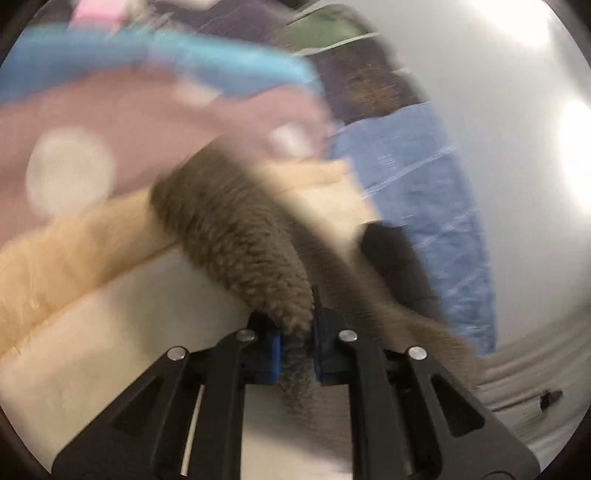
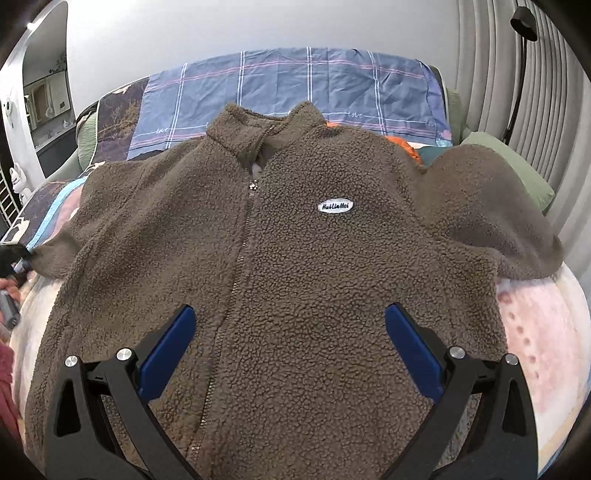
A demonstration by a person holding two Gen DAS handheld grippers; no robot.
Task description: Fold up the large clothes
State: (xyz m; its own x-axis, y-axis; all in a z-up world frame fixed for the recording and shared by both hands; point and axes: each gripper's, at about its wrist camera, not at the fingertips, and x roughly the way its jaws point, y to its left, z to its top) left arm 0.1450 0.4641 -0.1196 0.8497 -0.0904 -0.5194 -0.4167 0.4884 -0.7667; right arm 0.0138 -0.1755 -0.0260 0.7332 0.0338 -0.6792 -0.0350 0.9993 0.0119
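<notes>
**Right wrist view: sleeve end pinched, jacket body lies beyond it**

The brown fleece jacket [image 2: 295, 258] lies flat, front up, collar far from the right gripper [image 2: 290, 354], whose jaws stand wide above its hem. The left gripper [image 1: 297, 350] is clamped on the cuff of the jacket's sleeve [image 1: 236, 229]; the zip line lies across from it, so the fold likely goes inward.

Bedroom, plain white wall [image 2: 192, 33], bed against it.
Blue plaid sheet [image 2: 295, 85] runs along the far side of the bed, dark patterned fabric [image 2: 118, 122] left of it, green pillow [image 2: 509, 162] at right. Pale pink blanket [image 2: 535, 314] covers the near right side of the bed. Grey pleated curtain [image 2: 524, 92] fills the right side, with a black lamp [image 2: 524, 26] in front. Arched mirror [image 2: 44, 92] at left. Bright glare on the wall in the left wrist view.
</notes>
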